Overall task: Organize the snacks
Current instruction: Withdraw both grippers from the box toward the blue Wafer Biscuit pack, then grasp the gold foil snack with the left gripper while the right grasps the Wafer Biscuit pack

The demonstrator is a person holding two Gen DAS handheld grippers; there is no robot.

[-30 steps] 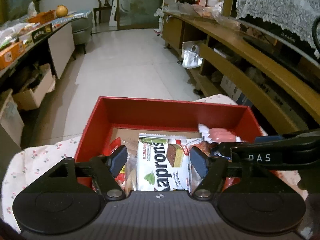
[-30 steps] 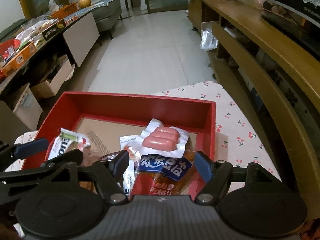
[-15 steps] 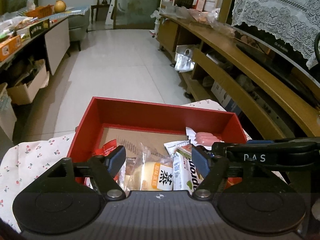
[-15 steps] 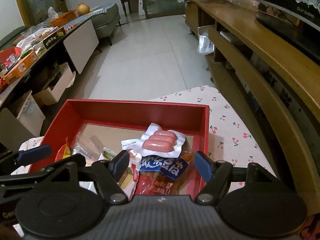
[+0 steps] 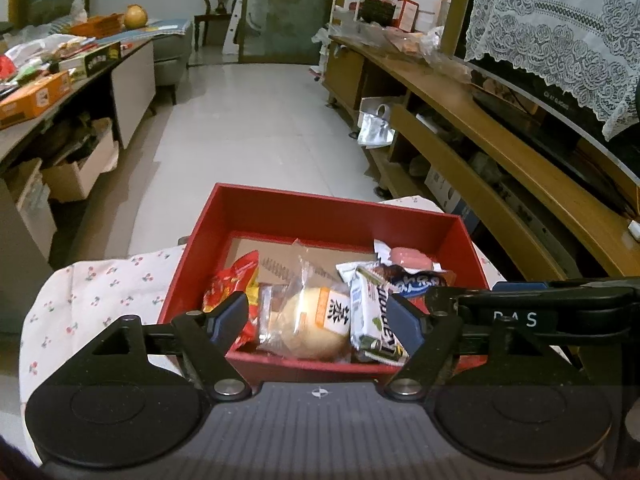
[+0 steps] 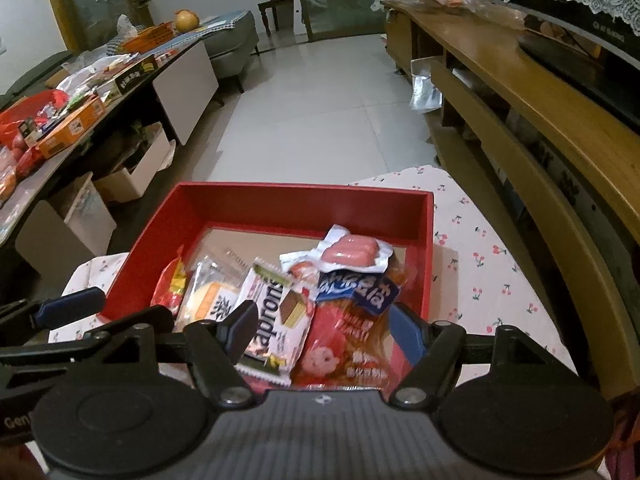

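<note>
A red box sits on a cherry-print cloth and holds several snack packs. In it lie a wrapped bun, a white wafer pack, a red crisp bag, a sausage pack and a red-and-blue bag. My left gripper is open and empty, just before the box's near wall. My right gripper is open and empty, over the box's near right part.
The cherry-print cloth covers the small table. A long wooden shelf unit runs along the right. A cluttered counter and cardboard boxes stand at the left. Tiled floor lies beyond.
Both grippers have pulled back and up from the box, still open. The left view has swung off the wafer pack, and the bun now shows between its fingers.
</note>
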